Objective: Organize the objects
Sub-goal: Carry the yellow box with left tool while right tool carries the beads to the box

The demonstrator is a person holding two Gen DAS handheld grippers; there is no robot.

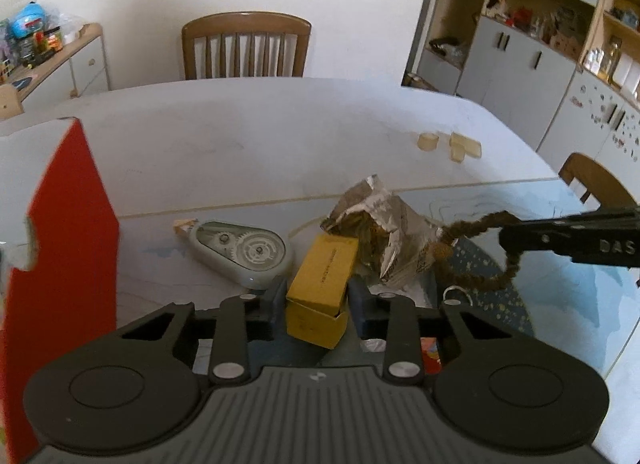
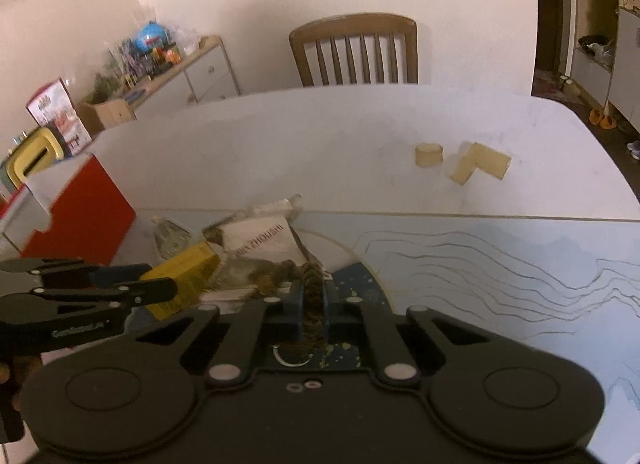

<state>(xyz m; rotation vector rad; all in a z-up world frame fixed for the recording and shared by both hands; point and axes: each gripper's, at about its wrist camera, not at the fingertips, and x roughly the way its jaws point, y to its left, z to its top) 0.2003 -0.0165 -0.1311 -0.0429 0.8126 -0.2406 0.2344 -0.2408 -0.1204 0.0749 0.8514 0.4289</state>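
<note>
Left gripper (image 1: 318, 296): clamped on the yellow box (image 1: 320, 284), 1 blue pad on each side of it, the box held tilted above the worktop (image 1: 240, 136).
Right gripper (image 2: 313, 300): closed tight on a brown fuzzy cord (image 2: 312, 296) that ran back between its blue pads; in the left wrist view the cord looped out from the black finger at the right edge.
Yellow box: near the middle of the worktop, just beside the crumpled foil packet (image 1: 384, 224) on its right.
Foil packet: open and crushed, lying behind the box, the cord leading from it toward the right gripper.
Tape dispenser (image 1: 244, 252): grey-green, flat on the worktop, left of the yellow box.
Red carton (image 1: 60, 244): upright at the left edge, near.
3 beige cylinders (image 2: 460, 162): far right on the worktop, well apart from the clutter, 1 standing, 2 lying together.
Wooden chair (image 1: 246, 46): behind the far edge.
</note>
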